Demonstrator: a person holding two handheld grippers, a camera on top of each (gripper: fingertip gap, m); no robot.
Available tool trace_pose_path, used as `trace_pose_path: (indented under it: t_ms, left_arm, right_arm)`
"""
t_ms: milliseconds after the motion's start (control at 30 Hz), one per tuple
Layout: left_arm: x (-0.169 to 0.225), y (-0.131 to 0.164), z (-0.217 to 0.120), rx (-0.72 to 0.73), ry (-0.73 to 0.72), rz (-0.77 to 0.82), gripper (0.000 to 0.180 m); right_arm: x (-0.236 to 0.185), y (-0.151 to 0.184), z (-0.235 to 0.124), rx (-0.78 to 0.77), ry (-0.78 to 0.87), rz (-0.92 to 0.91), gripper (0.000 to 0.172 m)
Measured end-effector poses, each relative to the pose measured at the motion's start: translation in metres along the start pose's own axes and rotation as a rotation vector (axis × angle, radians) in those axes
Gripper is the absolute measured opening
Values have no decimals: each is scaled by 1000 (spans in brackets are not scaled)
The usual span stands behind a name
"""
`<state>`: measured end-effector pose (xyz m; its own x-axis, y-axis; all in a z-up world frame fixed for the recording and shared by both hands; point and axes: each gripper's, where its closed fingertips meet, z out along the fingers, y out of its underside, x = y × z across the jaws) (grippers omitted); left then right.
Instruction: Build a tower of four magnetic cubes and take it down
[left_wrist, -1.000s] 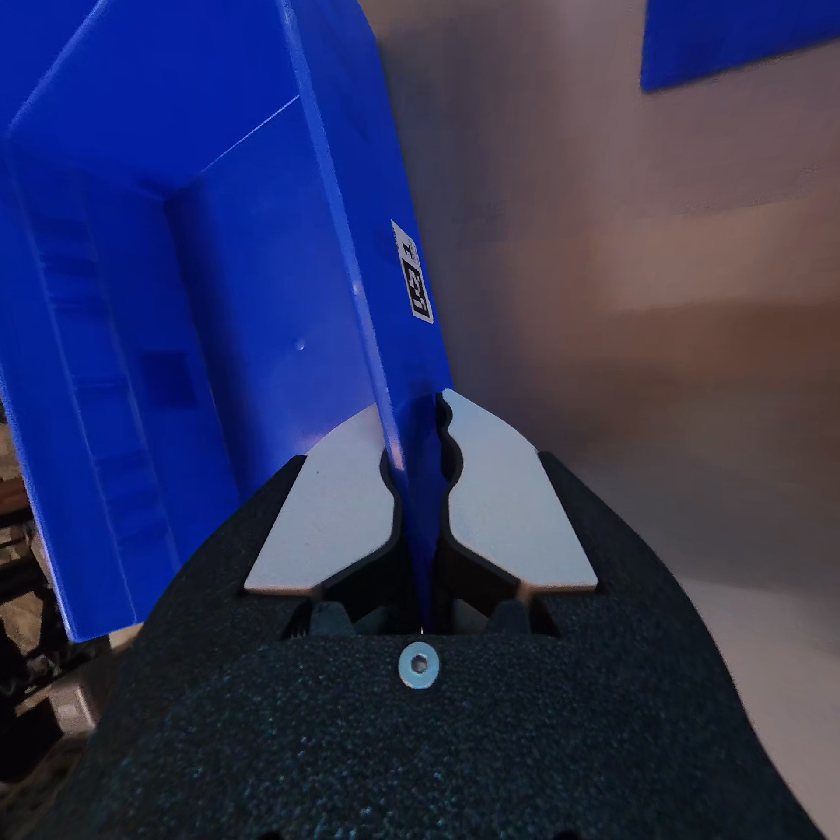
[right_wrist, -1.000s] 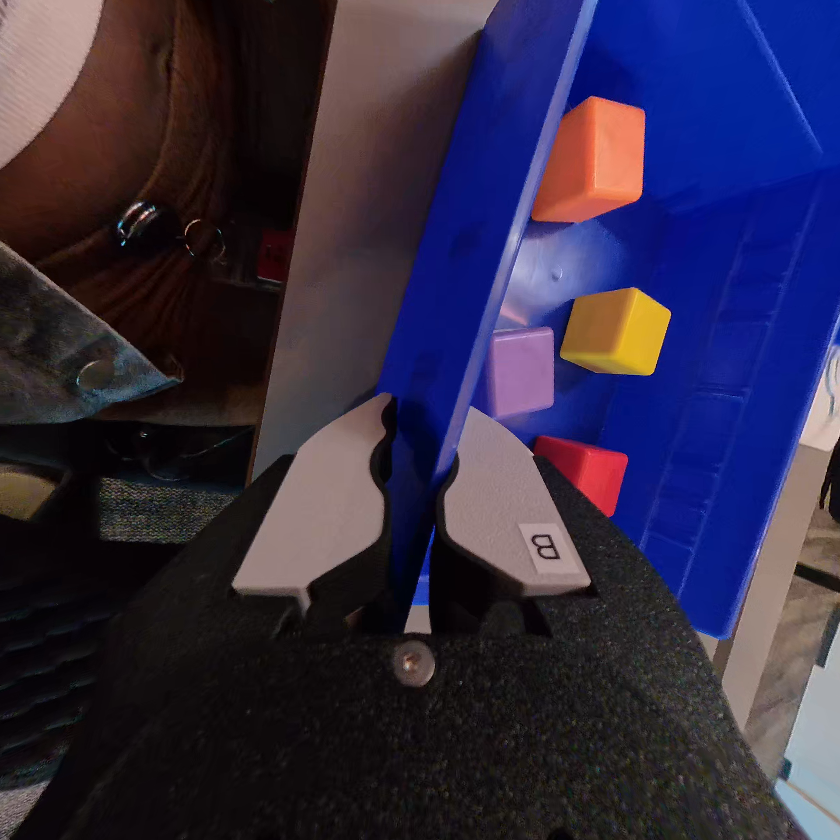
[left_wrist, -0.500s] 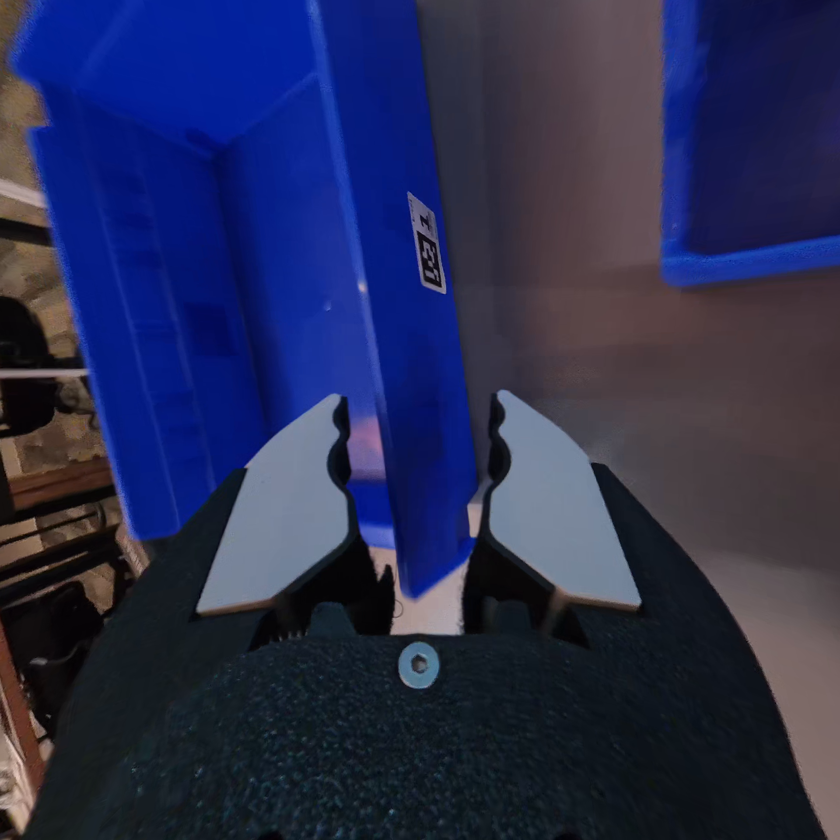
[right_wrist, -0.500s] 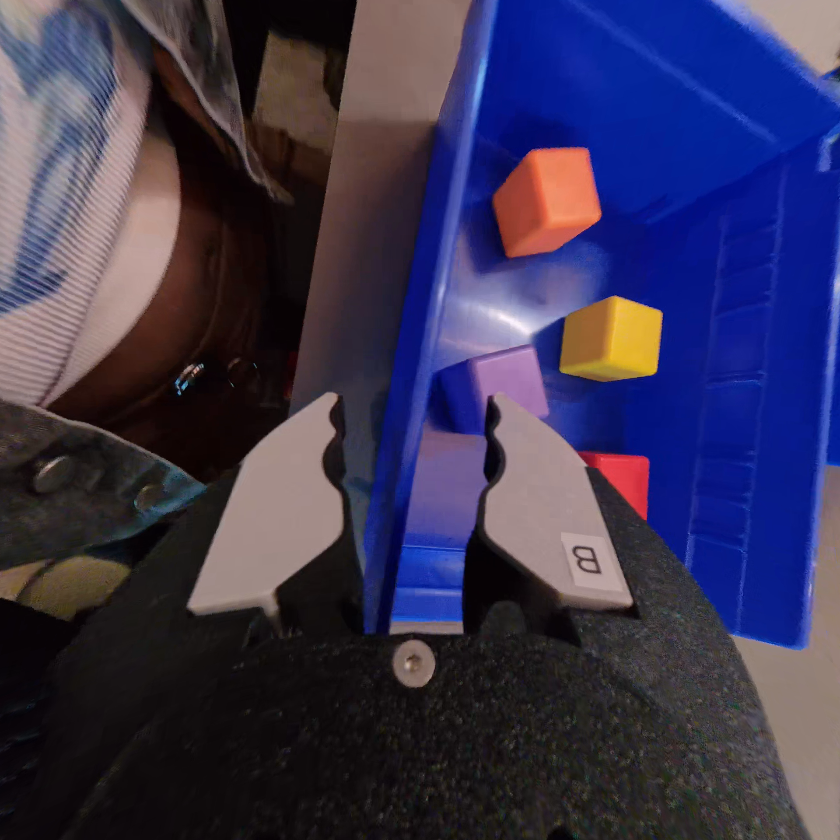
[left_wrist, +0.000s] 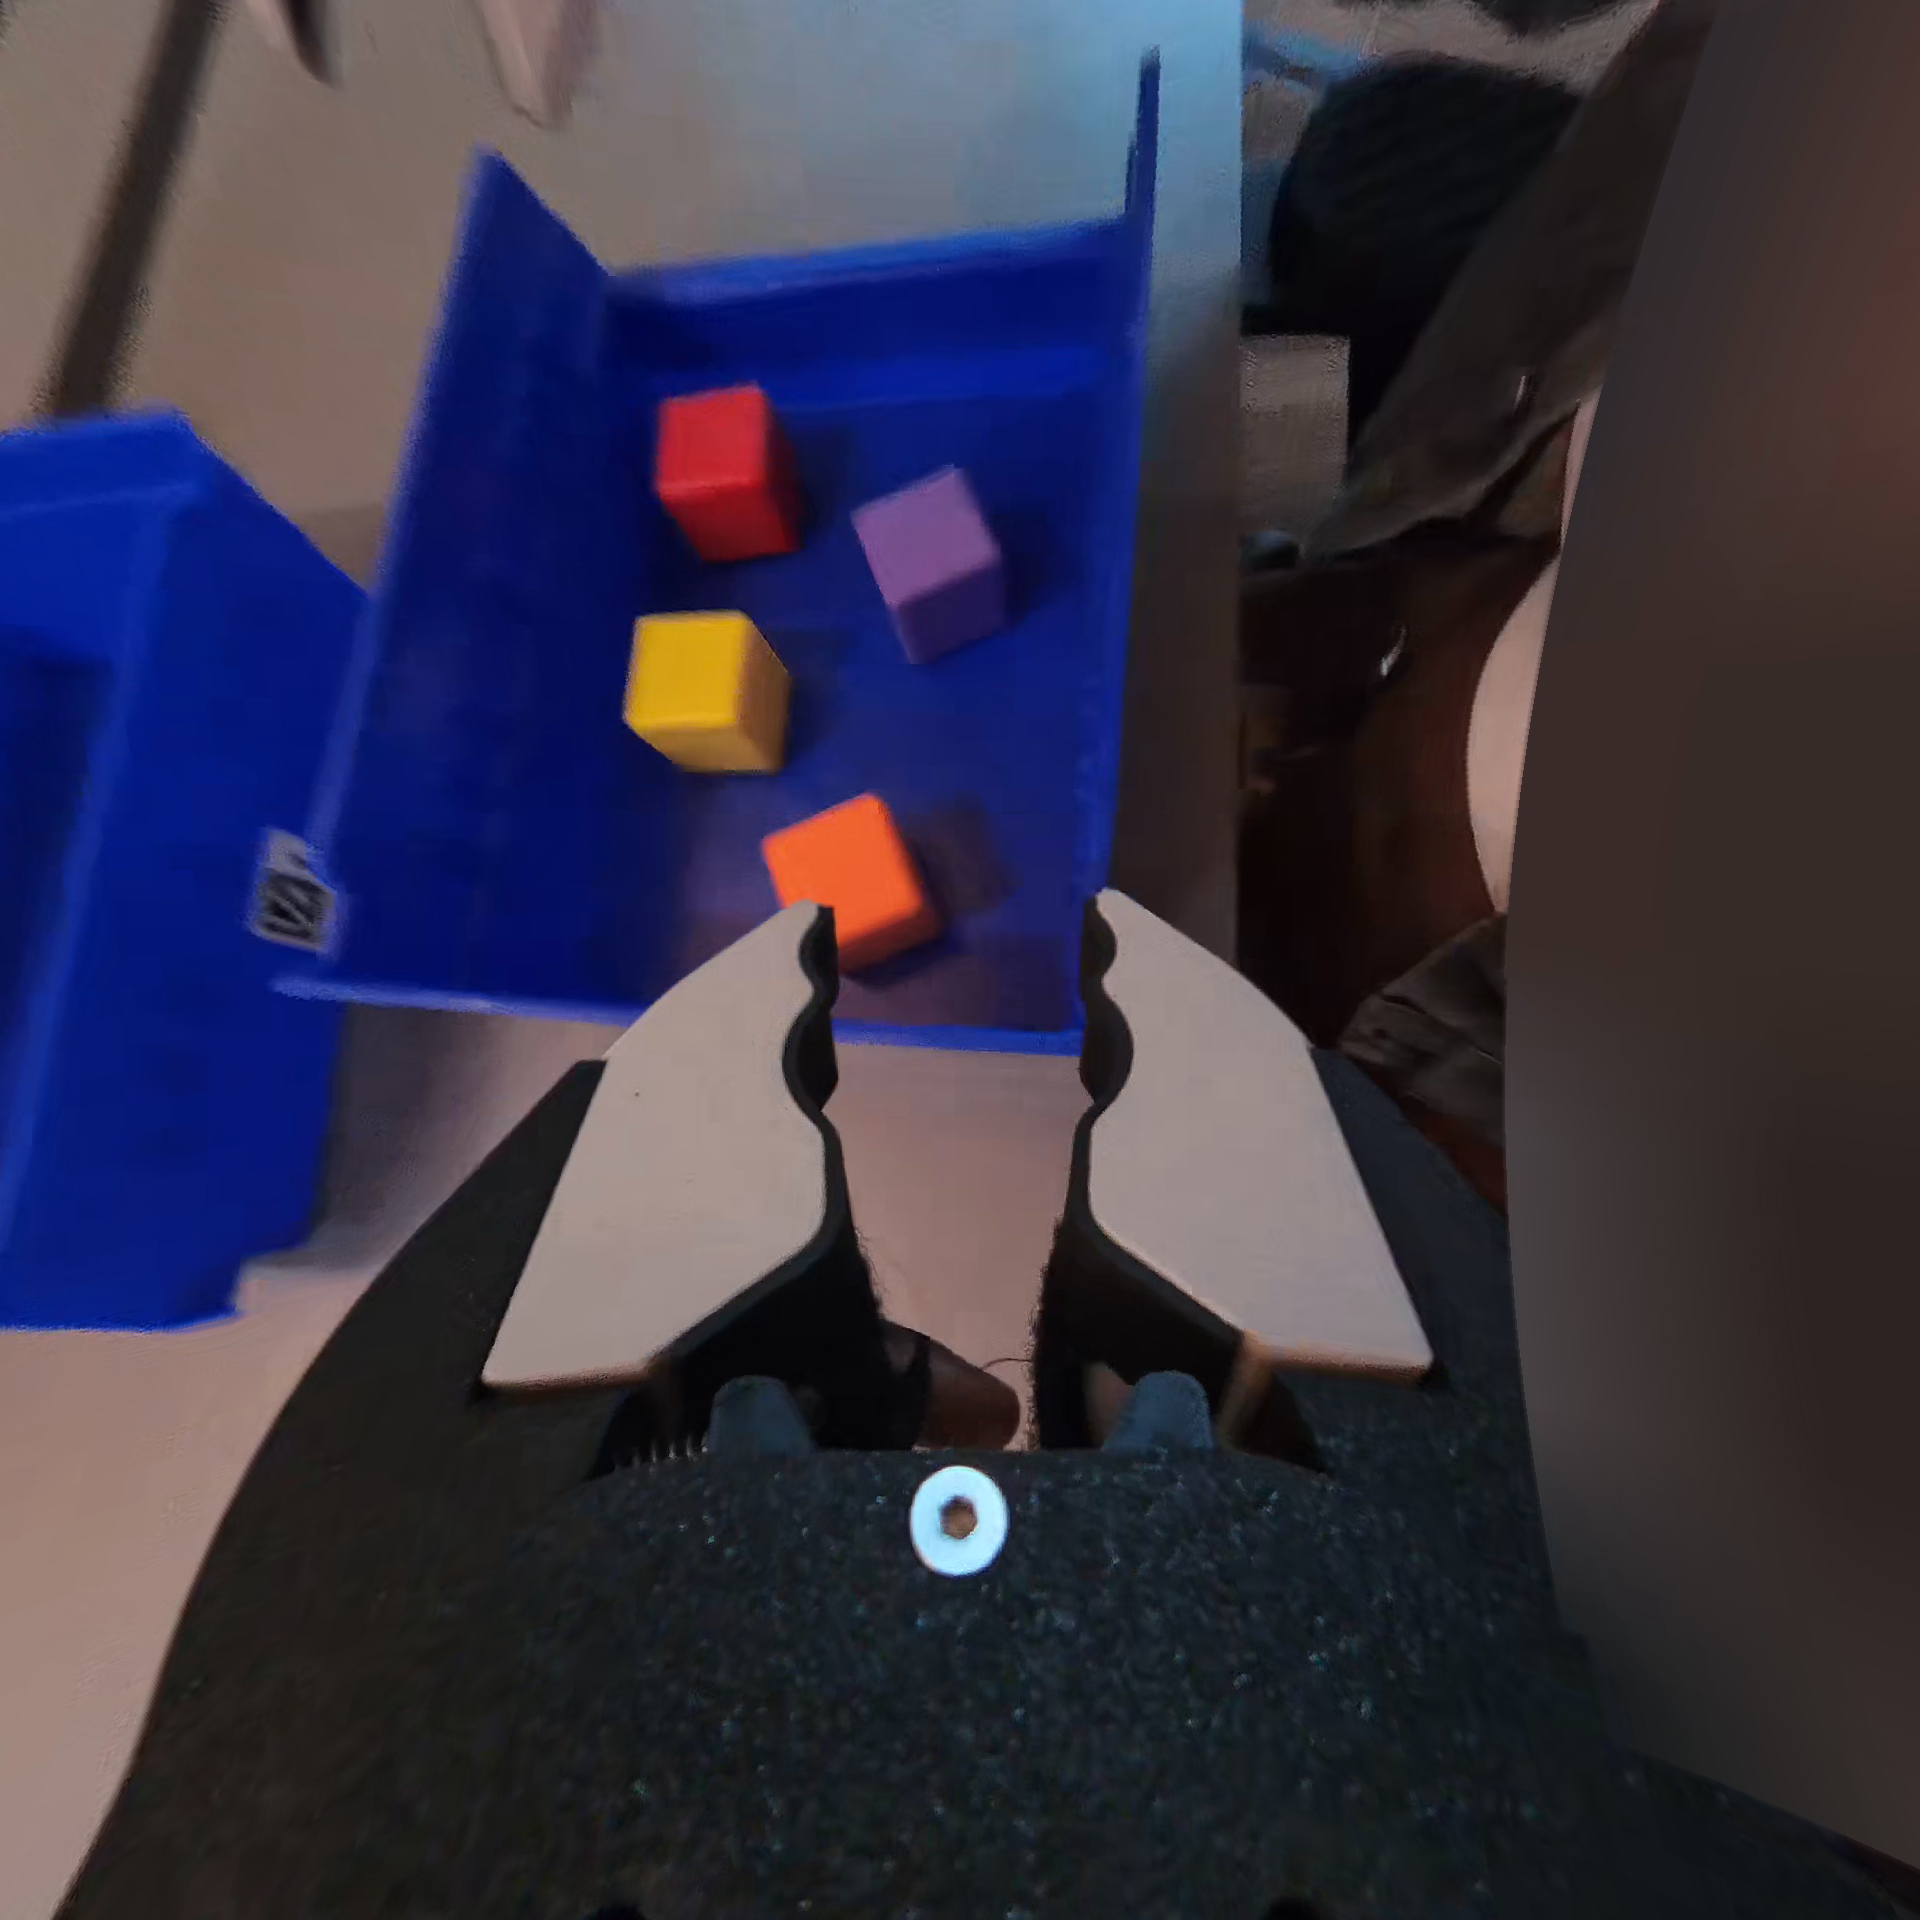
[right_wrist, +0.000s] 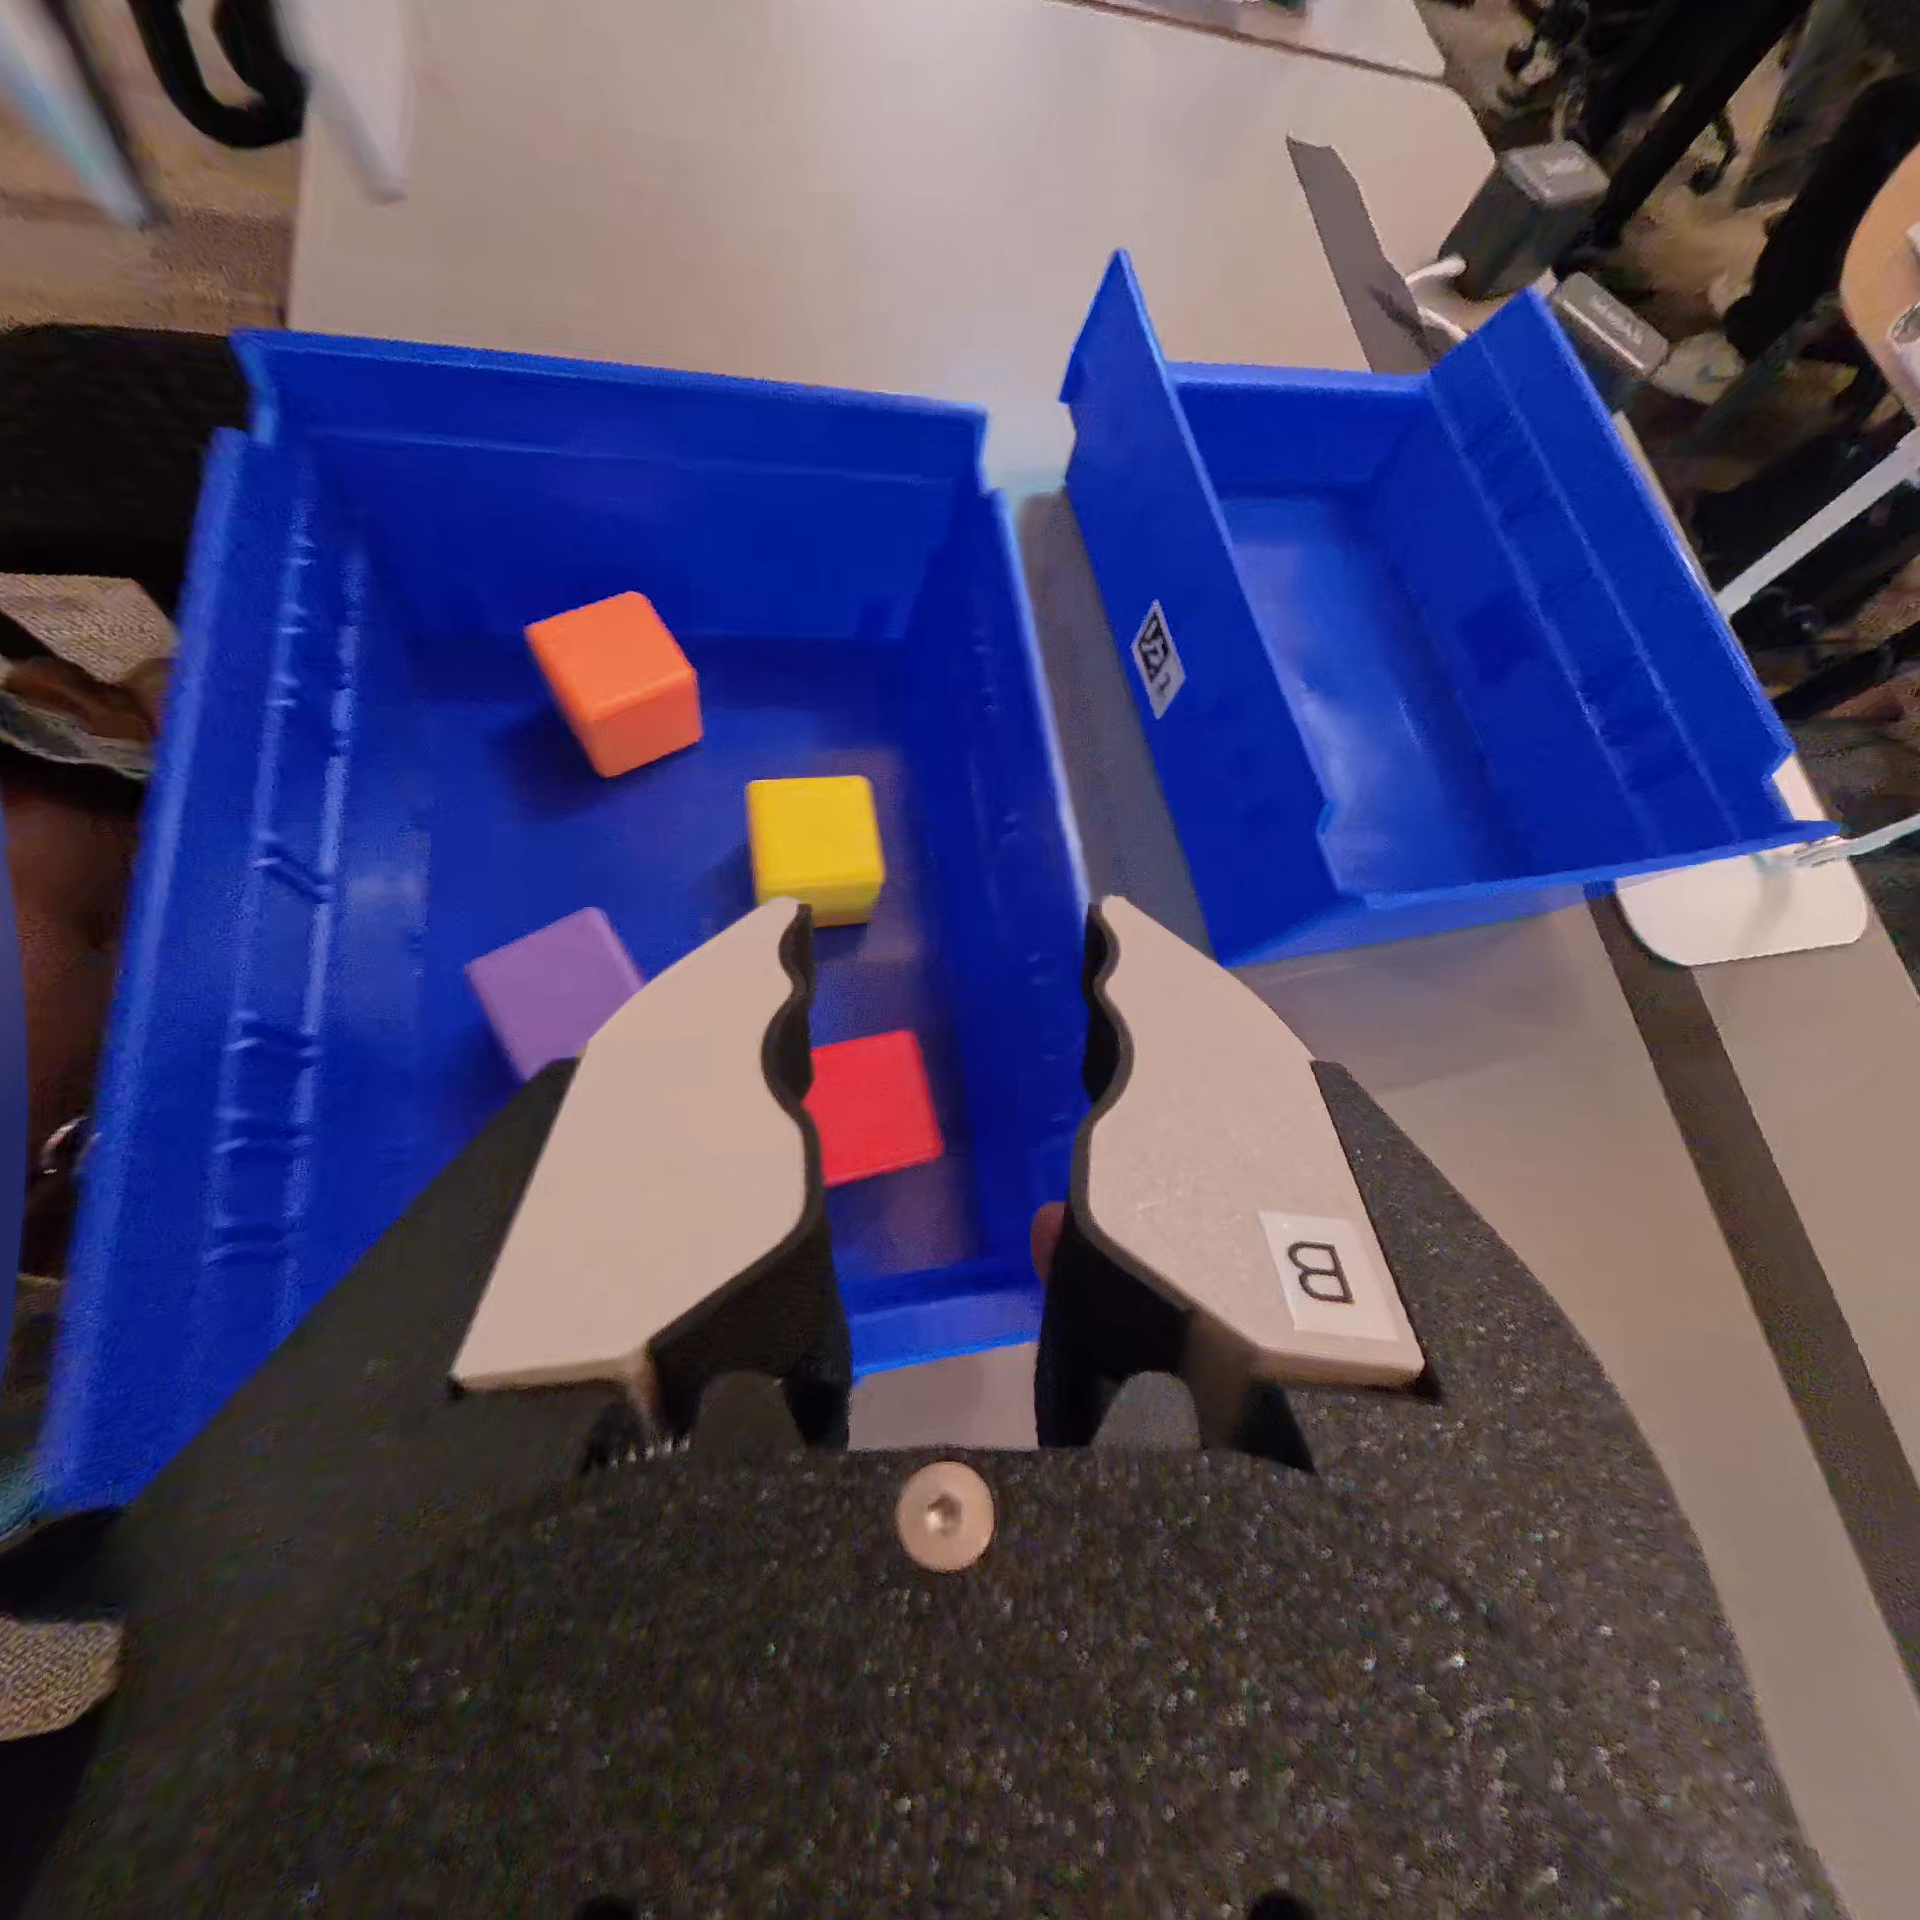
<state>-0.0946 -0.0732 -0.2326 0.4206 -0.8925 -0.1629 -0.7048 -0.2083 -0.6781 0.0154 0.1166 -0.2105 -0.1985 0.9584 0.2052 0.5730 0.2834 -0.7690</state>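
Four cubes lie loose in a blue bin: orange, yellow, purple and red. My right gripper hovers open and empty above the bin's near right corner, with the red cube below its left finger. In the left wrist view the same bin shows the red, purple, yellow and orange cubes. My left gripper is open and empty just outside the bin's near edge, close to the orange cube.
A second blue bin, empty and bearing a small label, stands right of the first; it also shows in the left wrist view. Both rest on a grey table. A person's dark clothing is beside the table. Dark devices lie at the back right. Spacing between my two grippers at the tips: around 20 cm.
Both grippers were shut on bin walls a second ago, the left on the empty bin, the right on the cube bin. Both opened, let go and pulled back, and now face the cube bin.
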Motion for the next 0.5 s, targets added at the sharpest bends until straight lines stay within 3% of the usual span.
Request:
trace_pose_path:
  t_ms: [167,300,500]
  left_arm:
    - [32,32,26,-268,41,-22,36]
    - [20,39,30,-376,-5,-24,28]
    - [31,46,42,-476,93,21,22]
  right_arm:
    - [23,2,31,-88,-66,44,50]
    - [33,5,47,-165,-85,20,51]
    - [51,6,65,-252,-95,-27,49]
